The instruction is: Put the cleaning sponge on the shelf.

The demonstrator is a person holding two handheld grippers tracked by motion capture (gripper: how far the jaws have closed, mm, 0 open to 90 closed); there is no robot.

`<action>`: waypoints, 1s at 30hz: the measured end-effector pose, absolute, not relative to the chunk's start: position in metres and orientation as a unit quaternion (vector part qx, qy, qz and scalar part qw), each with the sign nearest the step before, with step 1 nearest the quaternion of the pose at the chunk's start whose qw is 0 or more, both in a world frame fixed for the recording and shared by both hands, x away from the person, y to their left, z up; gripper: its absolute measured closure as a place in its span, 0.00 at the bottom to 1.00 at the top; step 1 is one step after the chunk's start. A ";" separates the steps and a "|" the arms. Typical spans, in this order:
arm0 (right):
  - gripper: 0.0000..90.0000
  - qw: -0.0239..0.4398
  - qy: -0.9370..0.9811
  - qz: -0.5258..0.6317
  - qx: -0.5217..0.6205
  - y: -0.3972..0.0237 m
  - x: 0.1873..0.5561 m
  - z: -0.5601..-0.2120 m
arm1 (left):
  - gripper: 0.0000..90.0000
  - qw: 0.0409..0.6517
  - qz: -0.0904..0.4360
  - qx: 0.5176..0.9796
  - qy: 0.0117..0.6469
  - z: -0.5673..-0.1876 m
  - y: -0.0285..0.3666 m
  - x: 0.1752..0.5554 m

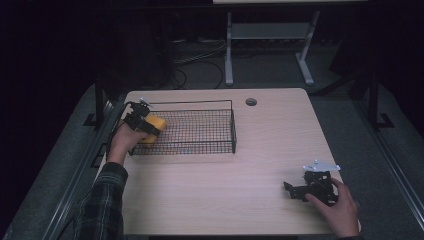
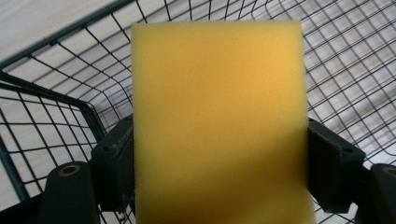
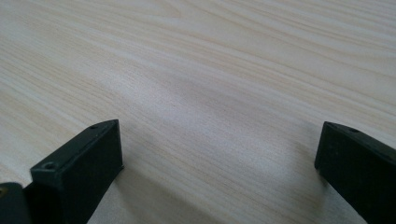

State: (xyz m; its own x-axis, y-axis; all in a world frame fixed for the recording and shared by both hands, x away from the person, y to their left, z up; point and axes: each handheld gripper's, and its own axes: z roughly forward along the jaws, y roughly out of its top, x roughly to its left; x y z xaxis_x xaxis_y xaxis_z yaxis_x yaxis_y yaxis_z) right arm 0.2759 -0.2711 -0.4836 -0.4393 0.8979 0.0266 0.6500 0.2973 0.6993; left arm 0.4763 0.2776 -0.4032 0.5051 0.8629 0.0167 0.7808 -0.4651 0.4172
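Left gripper is clamped on a yellow sponge, pads pressing both long sides. In the left gripper view the sponge stands on end between the jaws and its top edge runs level across the frame, with the black mesh of the wire basket behind and below it. From the high view the sponge sits at the left end of the wire basket, just inside the left wall; can't tell whether it touches the mesh floor or hangs just above it.

The basket is on the far-left part of the light wood table, long side running left to right. The person's left hand comes in over the basket's near-left corner (plaid sleeve behind it).

Right gripper rests near the table's near-right corner, well apart from the basket, held by the right hand. Jaws stand wide apart, nothing between them, just bare table grain ahead in the right gripper view.
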 end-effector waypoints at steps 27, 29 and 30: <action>0.00 0.189 0.783 0.327 0.494 -0.271 0.276 -0.484 | 0.24 0.151 0.096 0.852 0.492 -0.415 0.278 0.478; 0.00 0.189 0.783 0.327 0.494 -0.271 0.276 -0.484 | 0.24 0.151 0.095 0.852 0.492 -0.415 0.278 0.478; 0.00 0.189 0.783 0.327 0.494 -0.271 0.276 -0.484 | 0.23 0.151 0.094 0.852 0.493 -0.415 0.278 0.478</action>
